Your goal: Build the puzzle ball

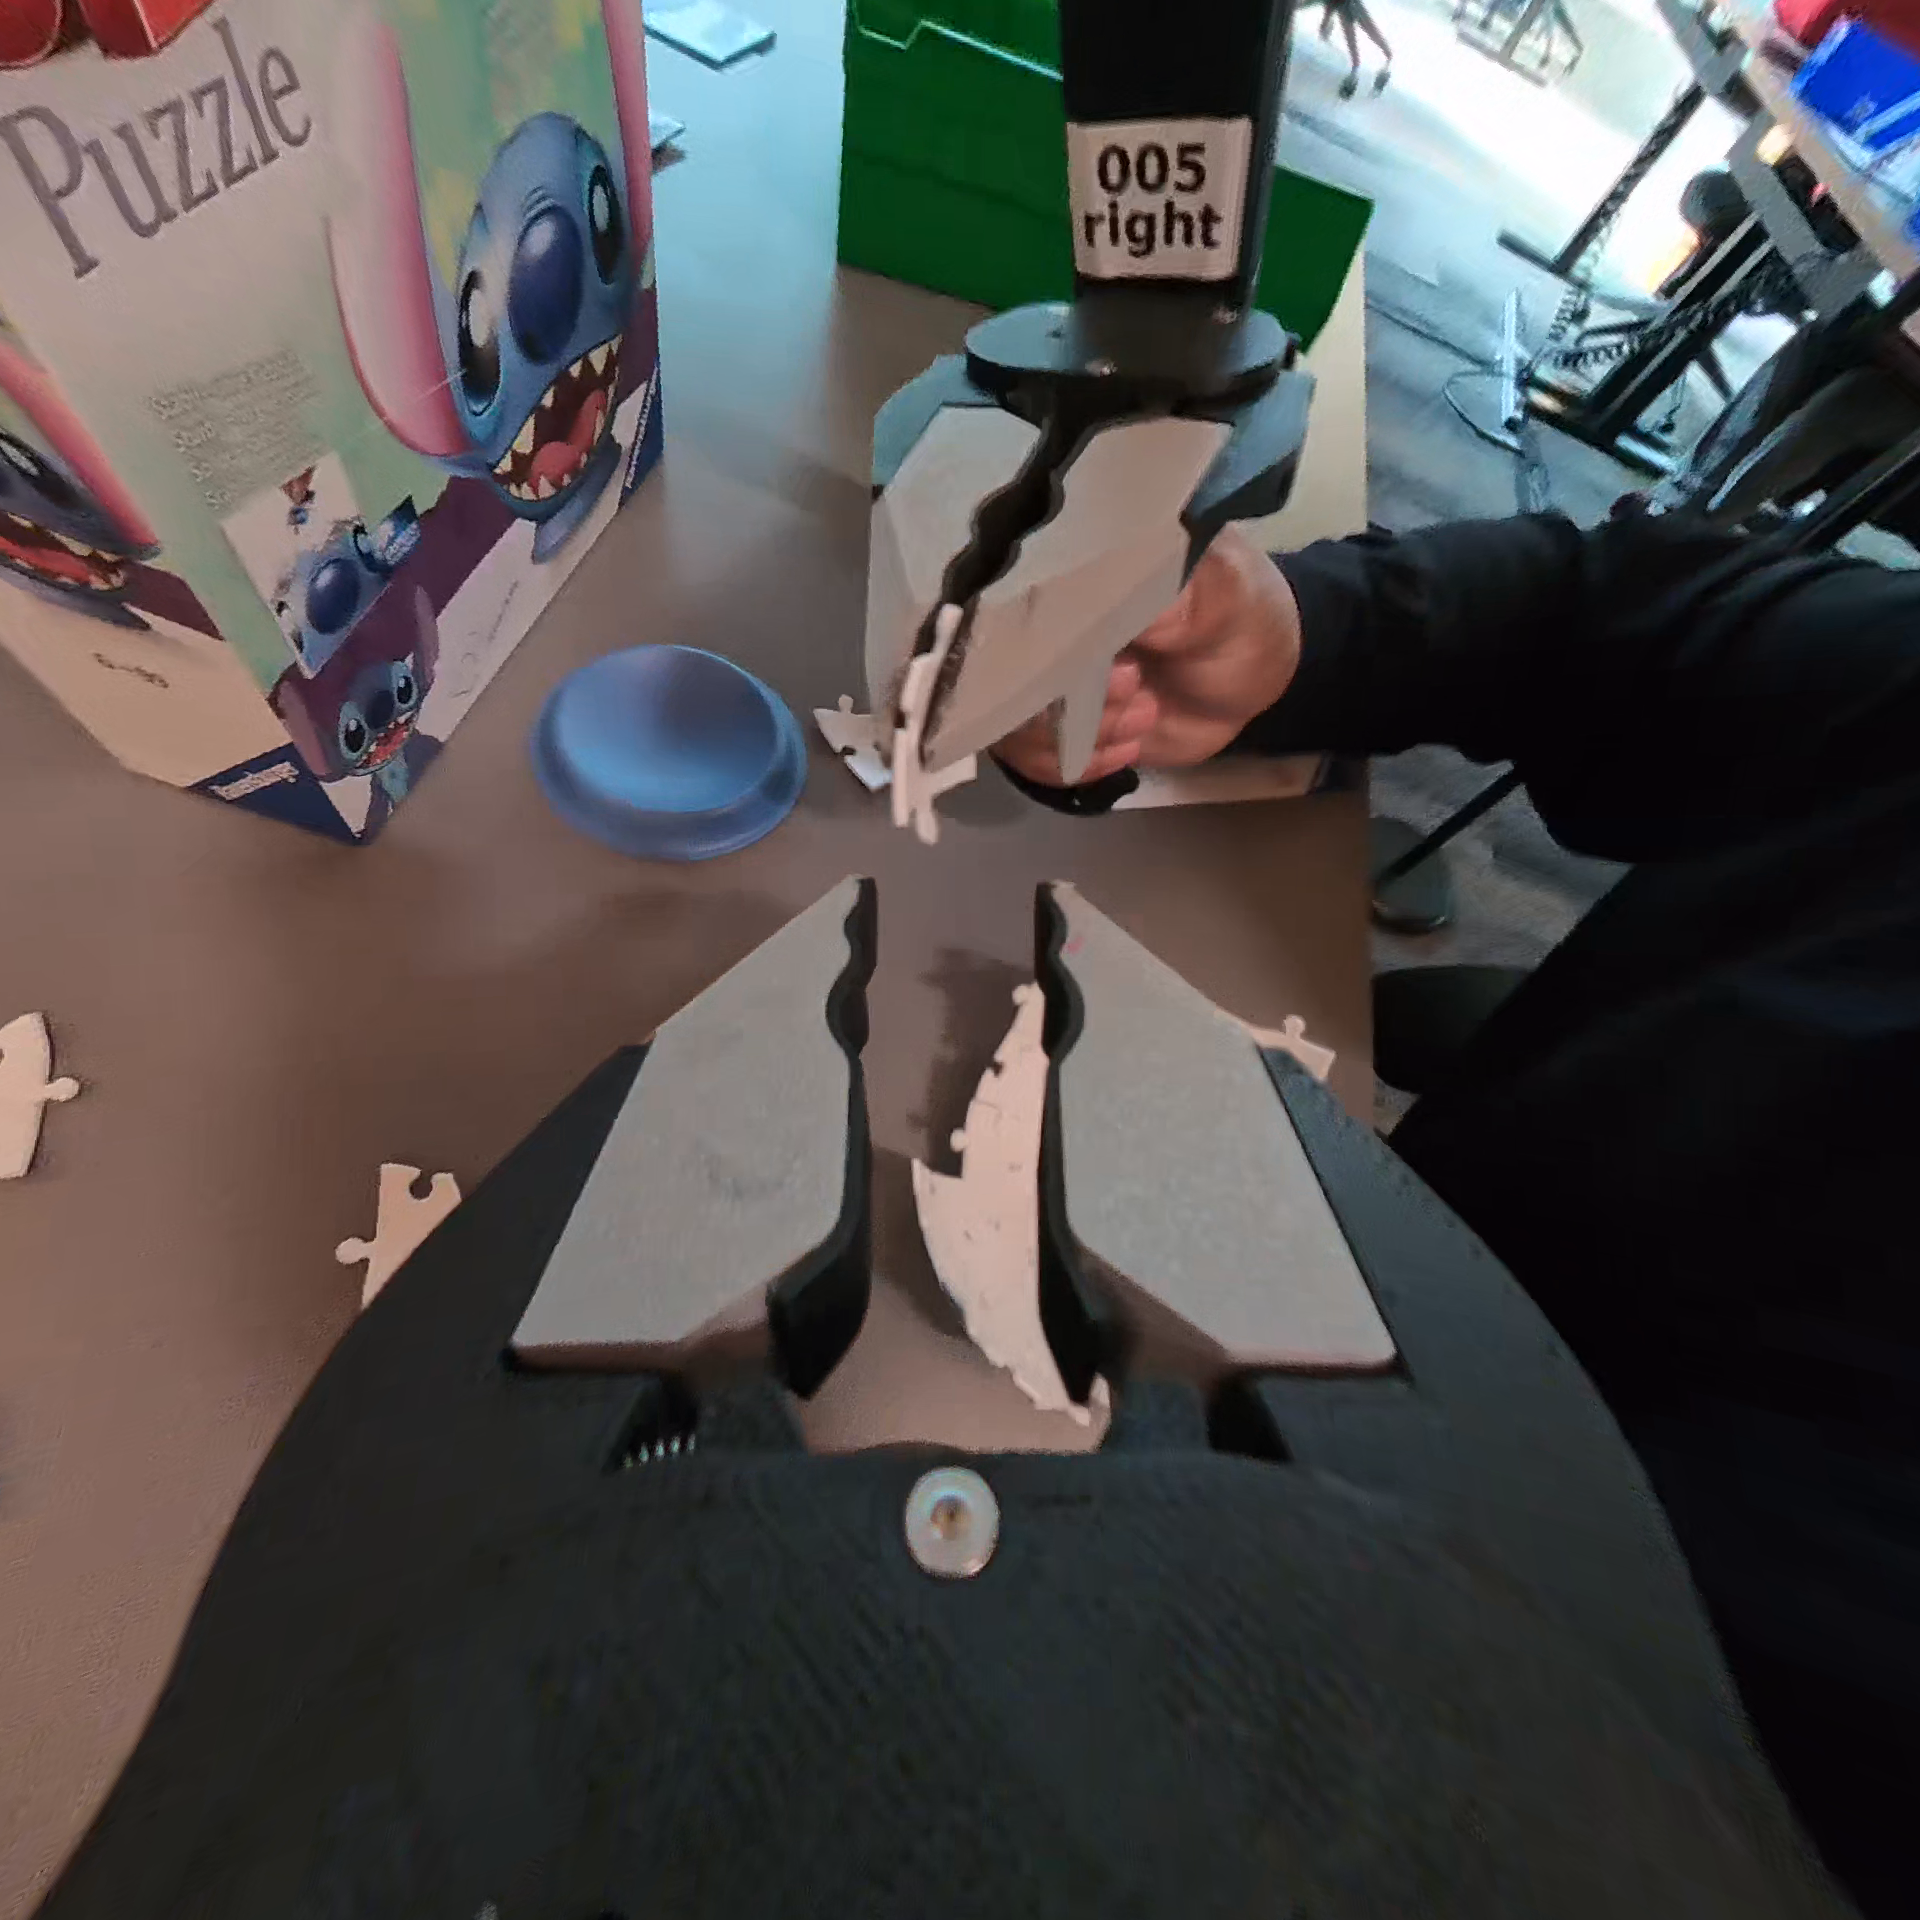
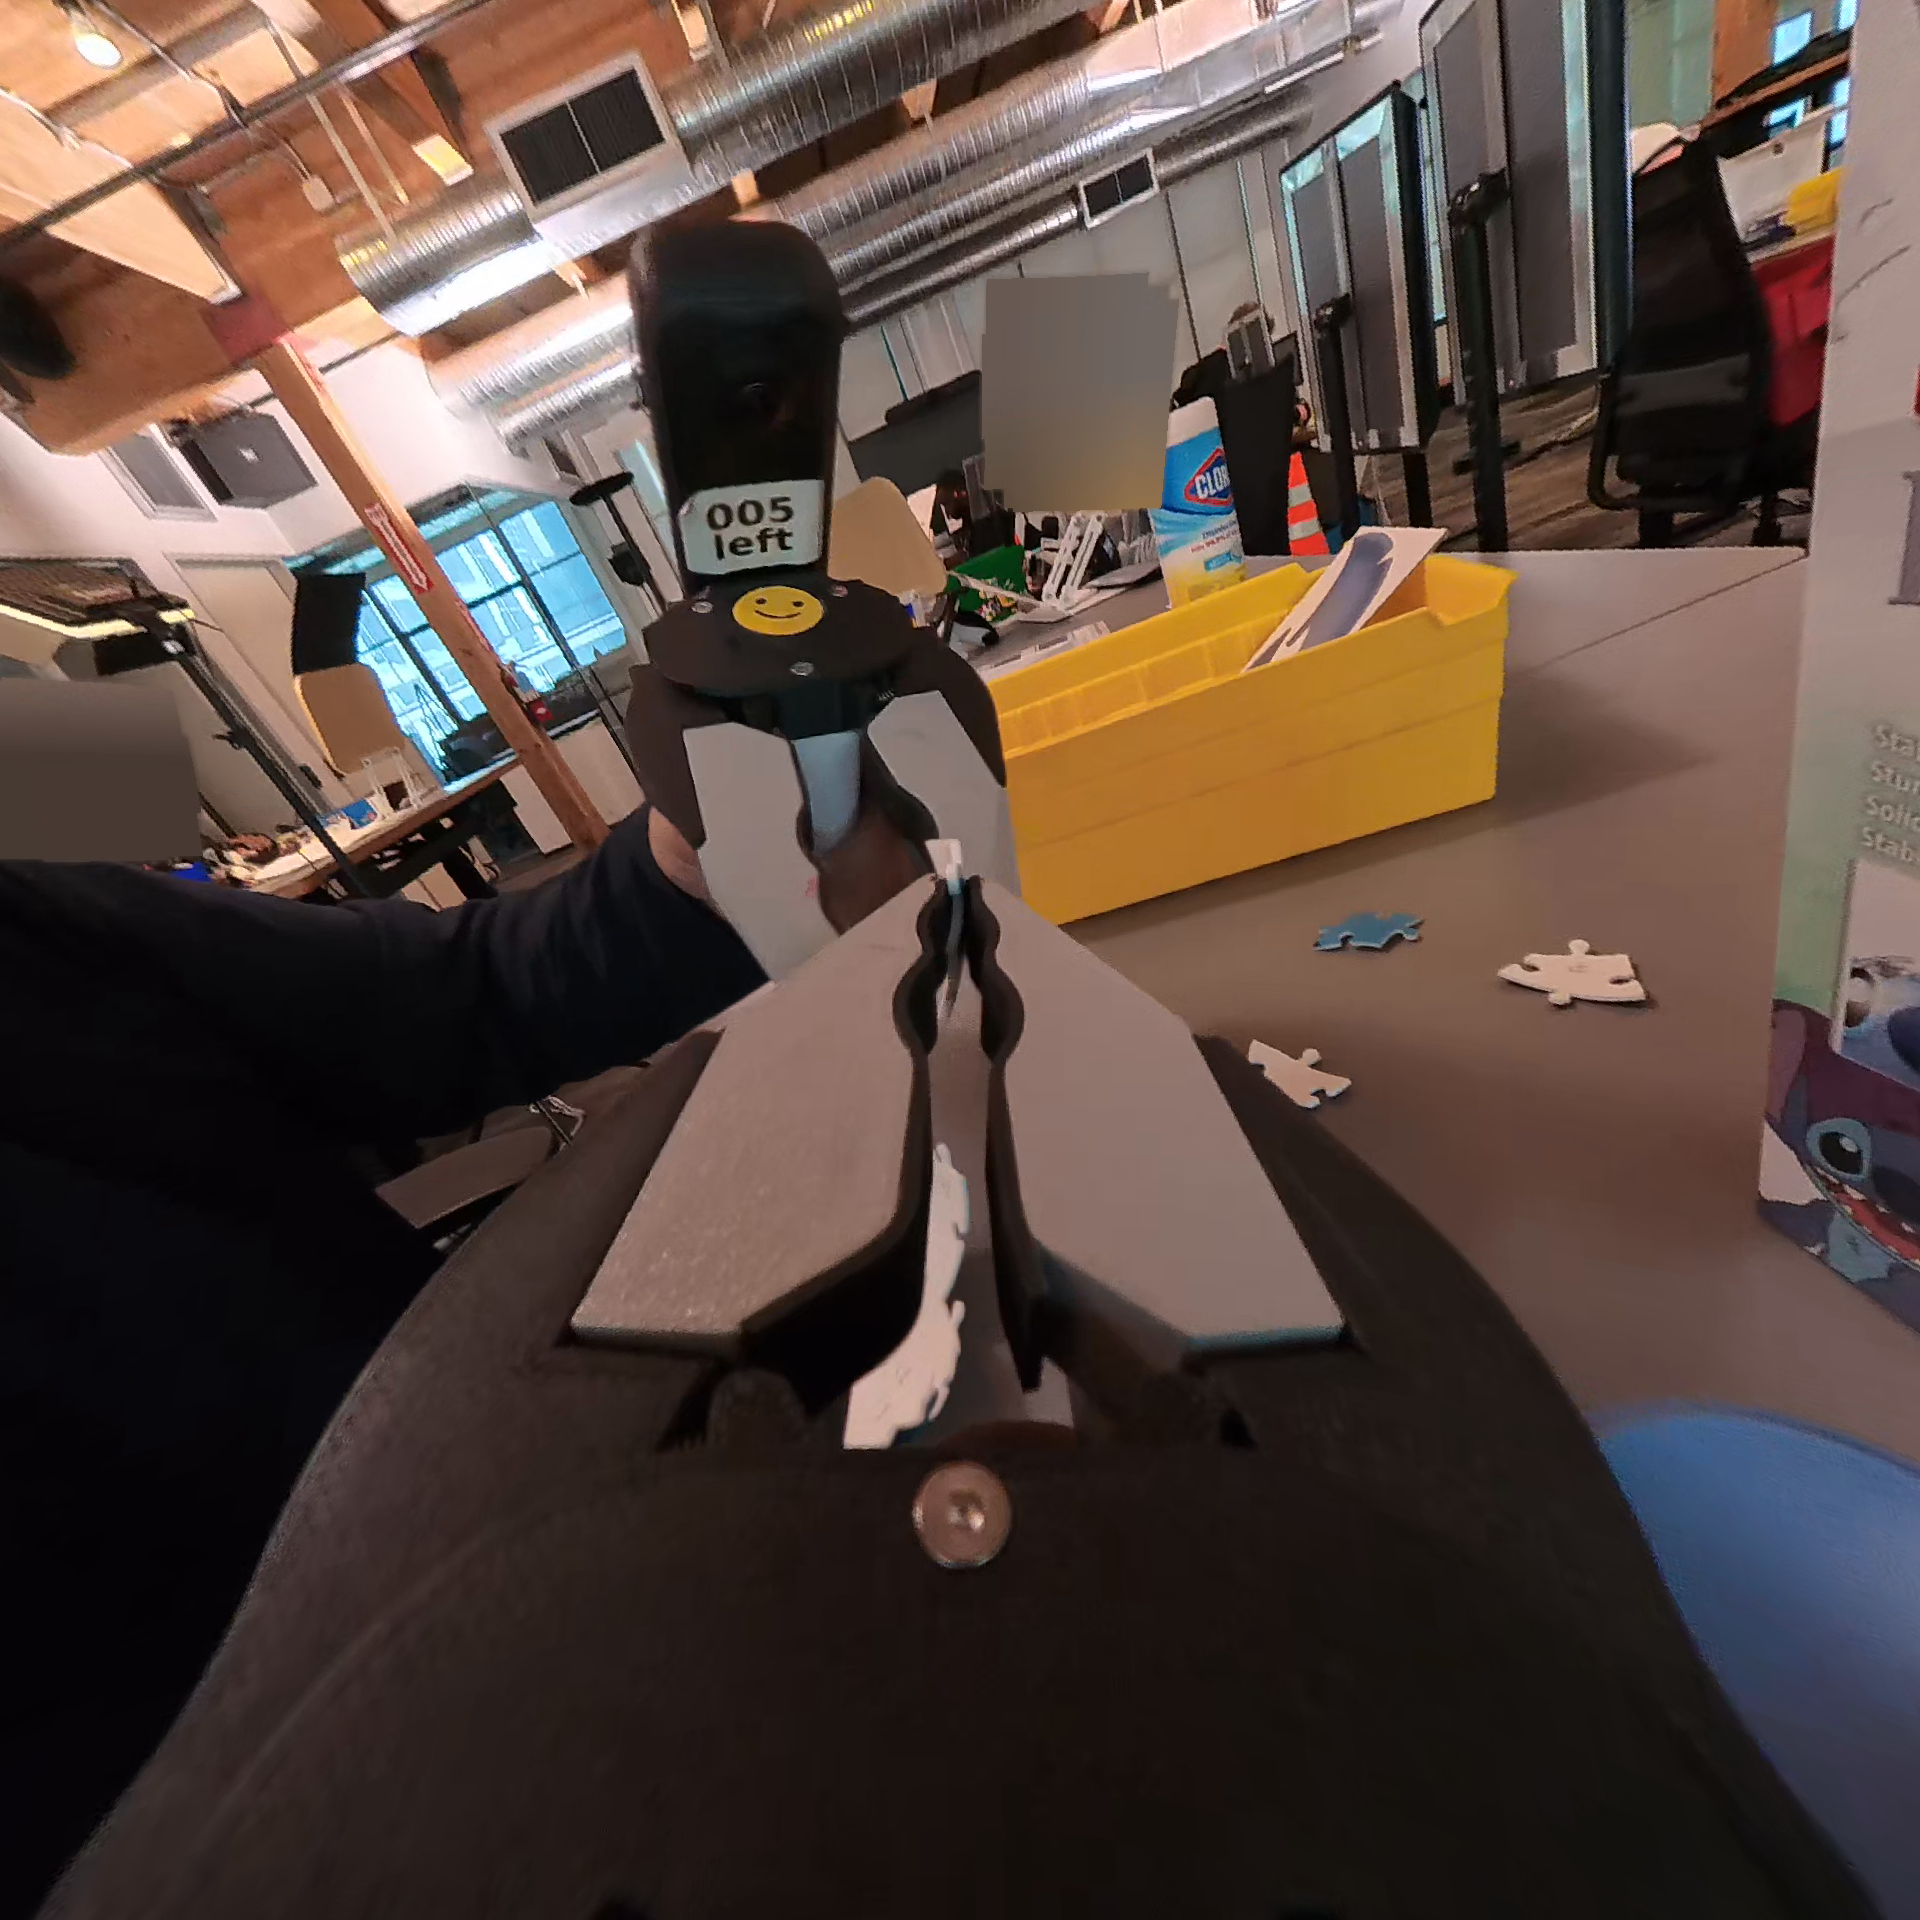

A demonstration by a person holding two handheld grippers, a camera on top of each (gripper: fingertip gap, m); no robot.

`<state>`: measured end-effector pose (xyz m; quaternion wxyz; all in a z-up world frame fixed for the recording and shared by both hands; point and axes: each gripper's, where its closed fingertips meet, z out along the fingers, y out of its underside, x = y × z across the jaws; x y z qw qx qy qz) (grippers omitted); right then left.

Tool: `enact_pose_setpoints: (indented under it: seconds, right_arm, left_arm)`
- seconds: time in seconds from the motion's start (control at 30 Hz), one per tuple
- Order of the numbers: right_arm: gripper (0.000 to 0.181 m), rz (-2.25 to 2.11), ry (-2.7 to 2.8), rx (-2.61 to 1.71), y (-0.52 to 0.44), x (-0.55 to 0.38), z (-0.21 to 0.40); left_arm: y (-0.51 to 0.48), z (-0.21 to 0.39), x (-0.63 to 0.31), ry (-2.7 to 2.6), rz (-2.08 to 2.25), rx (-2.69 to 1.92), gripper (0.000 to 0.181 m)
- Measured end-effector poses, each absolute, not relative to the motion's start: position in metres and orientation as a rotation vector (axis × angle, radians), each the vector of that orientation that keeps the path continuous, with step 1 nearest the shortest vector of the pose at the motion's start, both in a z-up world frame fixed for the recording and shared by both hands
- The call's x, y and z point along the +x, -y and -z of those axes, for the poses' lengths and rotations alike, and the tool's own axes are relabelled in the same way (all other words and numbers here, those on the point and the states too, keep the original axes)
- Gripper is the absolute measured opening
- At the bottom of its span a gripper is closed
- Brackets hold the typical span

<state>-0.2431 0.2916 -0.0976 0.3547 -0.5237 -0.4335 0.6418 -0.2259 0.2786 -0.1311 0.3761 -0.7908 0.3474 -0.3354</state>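
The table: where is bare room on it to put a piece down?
Bare table lies between the blue base, the puzzle box and the left tongs. Also before the yellow bin. Loose pieces crowd the area beside the box.

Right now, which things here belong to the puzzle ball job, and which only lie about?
Job: piece in right claw; joined pieces inside open left claw; loose pieces; blue stand.
Lying about: puzzle box; yellow bin; green bin.
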Motion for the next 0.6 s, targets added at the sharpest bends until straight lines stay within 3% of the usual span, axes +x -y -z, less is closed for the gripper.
enact_pose_setpoints:
  seconds: [0.17, 0.6]
  right_arm:
    - [0.000, -1.659, 1.104, -1.319, -0.291, -0.242, 0.094]
    - [0.000, -1.726, 1.135, -1.335, -0.287, -0.243, 0.098]
  left_arm:
    - [-0.289, 0.119, -0.225, -0.890, 0.781, -1.932, 0.000]
    - [-0.287, 0.116, -0.231, -0.923, 0.748, -1.931, 0.000]
